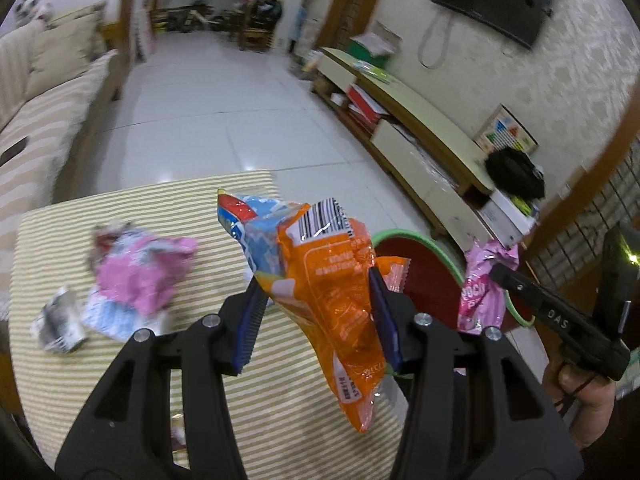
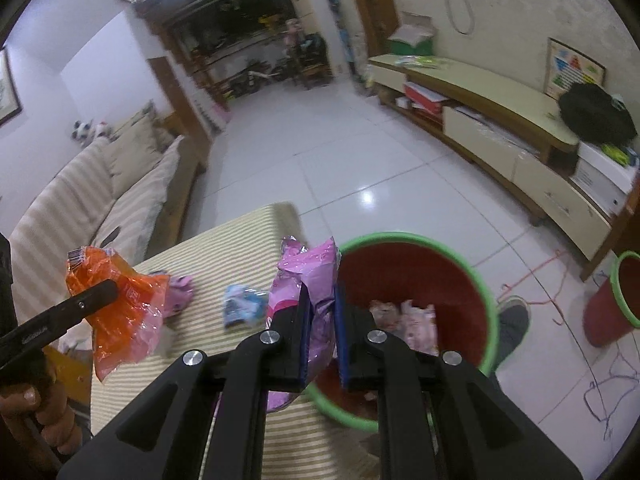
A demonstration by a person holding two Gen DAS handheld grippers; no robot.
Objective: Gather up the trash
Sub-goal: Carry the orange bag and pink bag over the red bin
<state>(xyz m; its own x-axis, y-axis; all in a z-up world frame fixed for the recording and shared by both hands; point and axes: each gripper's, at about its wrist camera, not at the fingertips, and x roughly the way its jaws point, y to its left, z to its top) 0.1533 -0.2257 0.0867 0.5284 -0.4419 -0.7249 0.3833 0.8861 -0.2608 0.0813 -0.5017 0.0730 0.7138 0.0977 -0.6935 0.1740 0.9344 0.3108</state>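
My left gripper (image 1: 316, 276) is shut on a crumpled orange wrapper (image 1: 340, 312) with a blue and white wrapper (image 1: 256, 228) bunched against it, held above the striped table (image 1: 280, 400). My right gripper (image 2: 323, 288) is shut on a pink wrapper (image 2: 316, 272) at the table's right edge, beside a red bucket with a green rim (image 2: 416, 240). Some pale wrappers (image 2: 416, 320) lie in that bucket. The right wrist view shows the left gripper (image 2: 108, 288) and the orange wrapper (image 2: 124, 312) at left. A pink wrapper (image 1: 140, 276) and a small dark one (image 1: 60, 320) lie on the table.
A small blue wrapper (image 2: 240, 304) lies on the table. A second red bucket (image 2: 616, 300) stands on the tiled floor at right, a shoe (image 2: 516, 312) beside the first. A sofa (image 2: 100, 184) runs along the left, a low TV cabinet (image 2: 500, 120) along the right wall.
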